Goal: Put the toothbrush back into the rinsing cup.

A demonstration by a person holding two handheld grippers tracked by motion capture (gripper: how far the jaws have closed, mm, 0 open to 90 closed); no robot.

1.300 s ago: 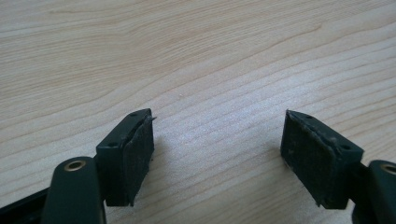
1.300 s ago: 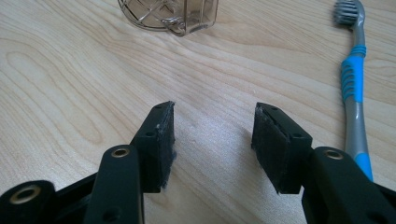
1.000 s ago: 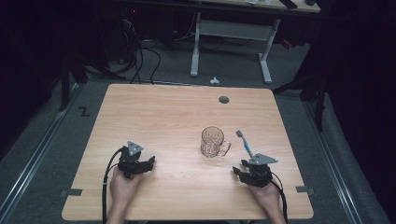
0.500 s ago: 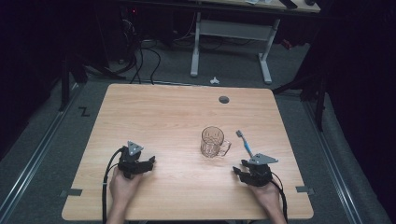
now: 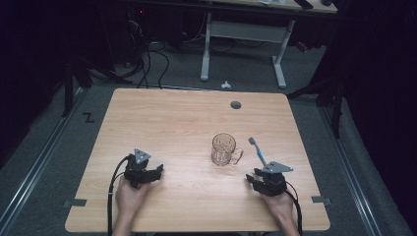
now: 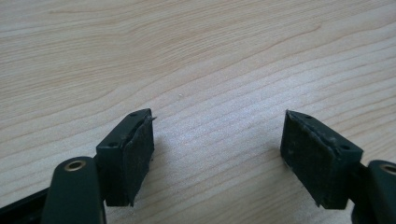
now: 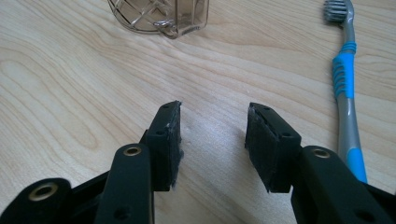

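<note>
A clear glass mug (image 5: 225, 149) stands upright on the wooden table (image 5: 172, 123), right of centre. A grey and blue toothbrush (image 5: 257, 150) lies flat just to its right. My right gripper (image 5: 252, 179) rests near the front edge, below the toothbrush. In the right gripper view its jaws (image 7: 214, 140) have just been closing and stand partly open over bare wood. There the mug (image 7: 159, 16) is ahead to the left and the toothbrush (image 7: 344, 84) to the right. My left gripper (image 5: 158, 171) rests at the front left, open (image 6: 217, 154), nothing between its pads.
A round dark grommet (image 5: 236, 104) sits in the tabletop near the far edge. Beyond the table are white desk legs (image 5: 205, 51), floor cables (image 5: 147, 64) and a small white object (image 5: 225, 85) on the carpet.
</note>
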